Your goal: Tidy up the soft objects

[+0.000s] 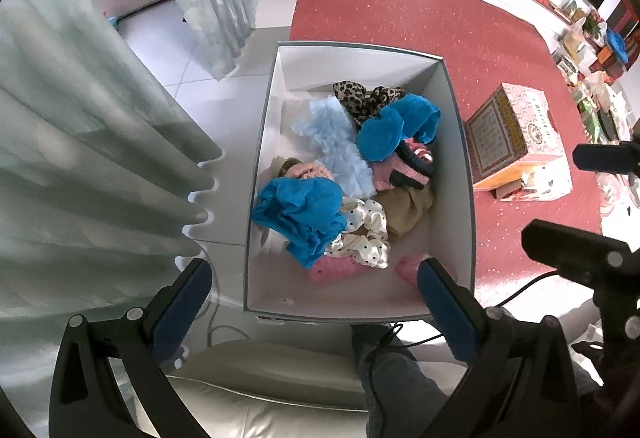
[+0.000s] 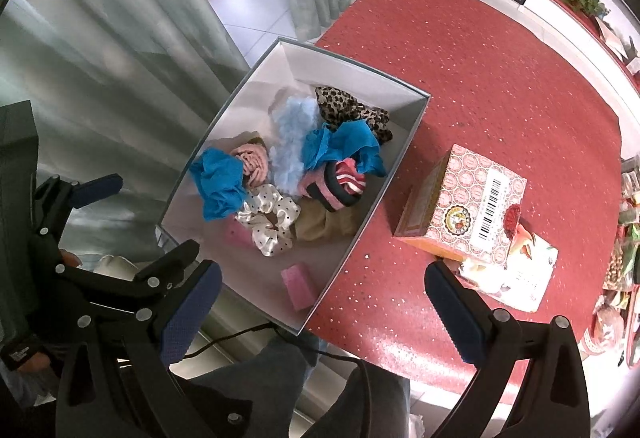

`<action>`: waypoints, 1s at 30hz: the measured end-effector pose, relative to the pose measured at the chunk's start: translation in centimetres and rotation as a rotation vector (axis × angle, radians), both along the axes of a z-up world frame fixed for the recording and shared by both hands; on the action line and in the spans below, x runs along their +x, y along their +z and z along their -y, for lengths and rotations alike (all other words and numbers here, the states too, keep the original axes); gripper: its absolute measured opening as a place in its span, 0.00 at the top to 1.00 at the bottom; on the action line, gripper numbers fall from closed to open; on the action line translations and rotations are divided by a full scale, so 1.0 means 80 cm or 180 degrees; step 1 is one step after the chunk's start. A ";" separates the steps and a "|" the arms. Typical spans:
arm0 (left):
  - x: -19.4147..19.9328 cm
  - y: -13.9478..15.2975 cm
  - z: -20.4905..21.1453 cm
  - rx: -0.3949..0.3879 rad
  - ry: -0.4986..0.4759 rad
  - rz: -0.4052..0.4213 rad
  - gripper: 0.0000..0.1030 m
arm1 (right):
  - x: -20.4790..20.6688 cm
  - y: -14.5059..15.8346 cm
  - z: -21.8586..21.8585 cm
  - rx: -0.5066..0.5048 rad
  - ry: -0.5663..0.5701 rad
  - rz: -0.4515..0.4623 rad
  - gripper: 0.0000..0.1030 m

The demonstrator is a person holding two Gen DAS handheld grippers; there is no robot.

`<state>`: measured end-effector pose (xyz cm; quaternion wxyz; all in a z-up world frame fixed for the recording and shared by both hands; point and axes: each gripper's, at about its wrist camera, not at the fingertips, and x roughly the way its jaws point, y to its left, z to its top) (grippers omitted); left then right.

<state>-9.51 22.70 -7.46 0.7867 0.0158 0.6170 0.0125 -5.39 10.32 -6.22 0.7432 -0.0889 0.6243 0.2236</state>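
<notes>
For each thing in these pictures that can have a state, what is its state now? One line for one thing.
Left gripper: open, holds nothing.
Right gripper: open, holds nothing.
White box: open, no lid on it, partly filled with soft things.
Dotted scrunchie: lying in the box.
Blue cloth: crumpled, in the box.
Pink patterned carton: closed, standing on the red table, apart from the box.

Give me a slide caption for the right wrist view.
Open right gripper above white box of soft scrunchies on red table.
</notes>
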 end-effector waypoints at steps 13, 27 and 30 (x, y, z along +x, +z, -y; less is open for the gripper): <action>0.000 -0.009 -0.005 -0.0045 -0.0031 -0.0065 0.01 | 0.000 -0.003 -0.003 -0.0073 -0.0003 -0.0014 0.01; 0.011 -0.028 -0.013 0.0038 0.0058 -0.0221 0.01 | 0.010 -0.018 -0.017 -0.0147 0.0123 -0.0083 0.01; 0.011 -0.026 -0.016 0.0077 0.0090 -0.0175 0.01 | 0.013 -0.020 -0.024 -0.0150 0.0237 -0.0064 0.01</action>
